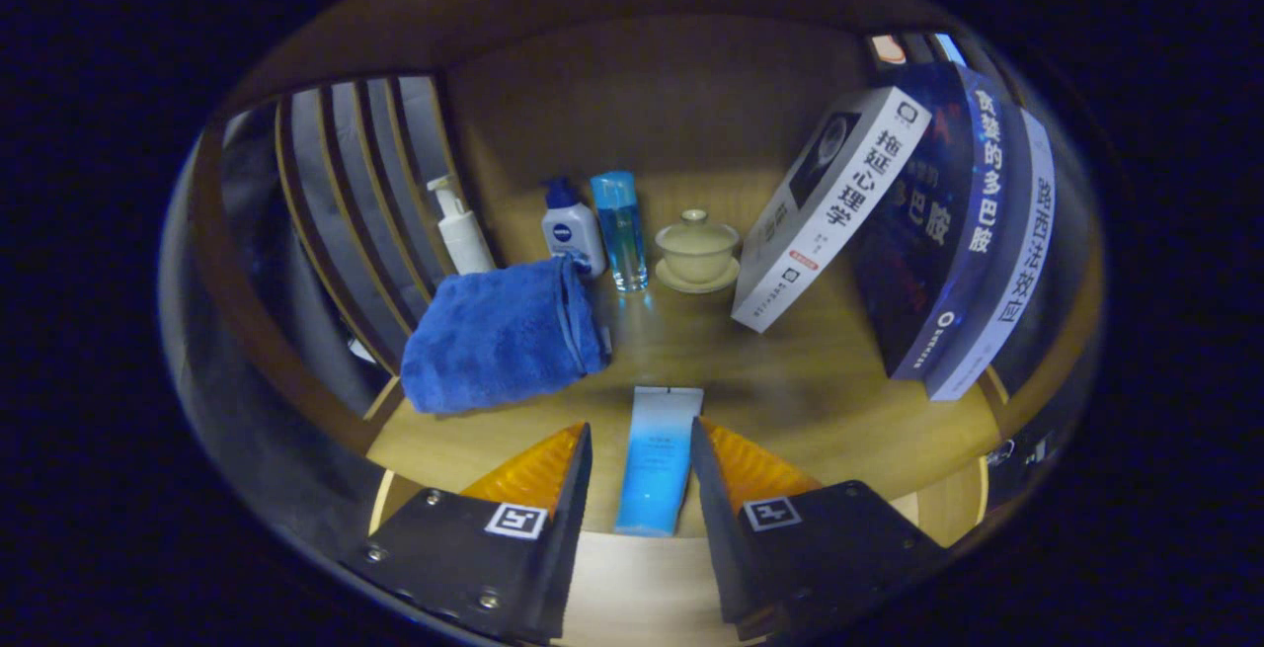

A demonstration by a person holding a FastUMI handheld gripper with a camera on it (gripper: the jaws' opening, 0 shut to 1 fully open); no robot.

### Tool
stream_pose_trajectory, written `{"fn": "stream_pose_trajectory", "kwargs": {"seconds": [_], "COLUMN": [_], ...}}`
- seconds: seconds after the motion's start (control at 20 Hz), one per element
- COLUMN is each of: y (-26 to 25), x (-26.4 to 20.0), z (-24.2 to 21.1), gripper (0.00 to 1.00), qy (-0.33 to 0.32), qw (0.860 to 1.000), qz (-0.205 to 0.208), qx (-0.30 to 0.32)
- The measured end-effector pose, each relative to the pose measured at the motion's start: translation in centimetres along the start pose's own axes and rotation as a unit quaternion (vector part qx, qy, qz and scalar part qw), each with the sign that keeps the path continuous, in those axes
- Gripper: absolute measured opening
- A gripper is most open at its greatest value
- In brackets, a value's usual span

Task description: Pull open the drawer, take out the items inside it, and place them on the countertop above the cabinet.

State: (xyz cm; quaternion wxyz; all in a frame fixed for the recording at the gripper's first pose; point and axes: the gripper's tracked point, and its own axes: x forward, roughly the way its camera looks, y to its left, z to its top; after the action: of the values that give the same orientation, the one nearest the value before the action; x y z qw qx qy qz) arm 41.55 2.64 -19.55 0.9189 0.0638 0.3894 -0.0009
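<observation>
Gripper view
My gripper (640,449): fingers spread, one on each side of the tube, neither clearly pressing on it; I cannot tell if the pads touch its edges.
Tube (657,459): light blue and white, lying flat on the wooden countertop (790,400), lengthwise between my fingers, its far end reaching just past my fingertips.
Blue towel (502,336): folded, soft, lying on the countertop ahead of my left finger, just beside the slatted side panel (355,193).
Pump bottle (462,227): white, upright, behind the towel against the slats.
Small white bottle (571,227): dark blue cap, upright, right behind the towel's far corner.
Clear blue bottle (620,230): upright, just beside the small white bottle on its right.
Lidded cup (697,247): pale, on a saucer, near the clear bottle, well beyond my fingers.
Books (948,222): three, standing on end and leaning to the right; the white one (829,207) sits nearest the cup, two darker ones behind it.
Back wall (652,94): plain wood, behind the bottles and cup.
</observation>
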Motion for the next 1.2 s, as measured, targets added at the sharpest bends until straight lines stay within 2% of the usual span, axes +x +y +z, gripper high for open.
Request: {"fn": "stream_pose_trajectory", "kwargs": {"seconds": [0.35, 0.55, 0.65, 0.8, 0.95, 1.15, 1.2], "y": [3.5, 4.4, 4.5, 3.8, 2.1, 0.7, 0.4], "x": [-11.3, -17.8, -21.0, -23.4, -24.7, -23.9, -23.9], "z": [-1.7, -5.4, -8.4, -12.6, -15.5, -19.4, -20.0], "gripper": [0.58, 0.58, 0.62, 0.7, 0.81, 1.0, 1.0], "qy": [-0.092, -0.13, -0.144, -0.151, -0.181, -0.185, -0.186], "qw": [0.993, 0.988, 0.986, 0.985, 0.981, 0.979, 0.978], "qz": [0.068, 0.083, 0.088, 0.082, 0.051, 0.014, 0.007], "qx": [-0.025, -0.016, -0.02, -0.027, -0.048, -0.086, -0.091]}}
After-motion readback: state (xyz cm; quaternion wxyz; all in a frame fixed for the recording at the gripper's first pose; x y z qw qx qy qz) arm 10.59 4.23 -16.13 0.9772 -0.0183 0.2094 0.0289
